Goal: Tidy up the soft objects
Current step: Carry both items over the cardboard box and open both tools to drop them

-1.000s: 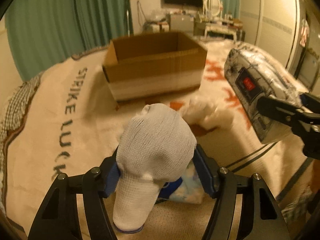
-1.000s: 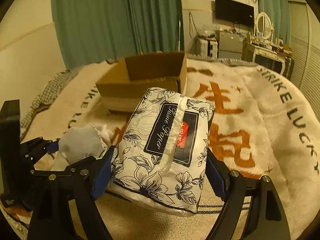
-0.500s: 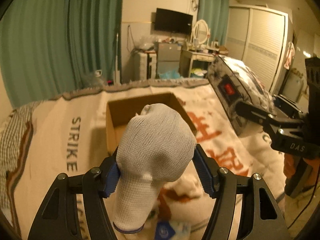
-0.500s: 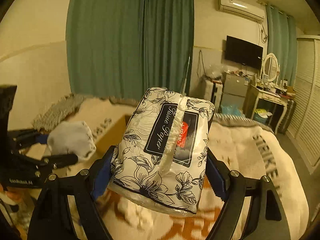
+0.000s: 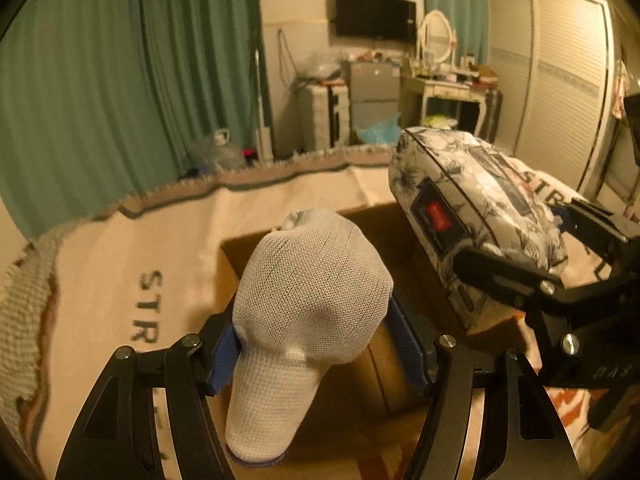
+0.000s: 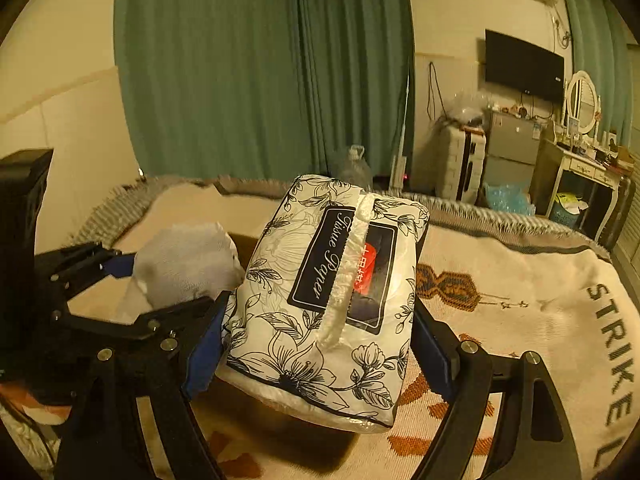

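White knit glove (image 5: 308,300), balled up with cuff hanging down: clamped between the blue pads of the left gripper (image 5: 316,340), pads pressing into both sides. Glove sits in the air above the open cardboard box (image 5: 400,240), whose brown inner walls show behind and below it.

Tissue pack (image 6: 332,300), floral black-and-white wrap, label reading "Tissue Paper": squeezed between the blue pads of the right gripper (image 6: 320,344), long axis running forward along the fingers, front end tipped slightly up. Off the bedspread, a shadow beneath it.

Pose: both grippers angled downward and forward, side by side and near each other. From the left wrist view the right gripper and its pack are at right, over the box's right side. From the right wrist view the left gripper with the glove is just left of the pack.

Beyond: cream bedspread (image 6: 520,320) with "STRIKE LUCKY" lettering and orange motifs, box resting on it. Green curtains (image 6: 260,80), wall television (image 6: 524,66), dressing table with oval mirror (image 6: 582,100) further back.
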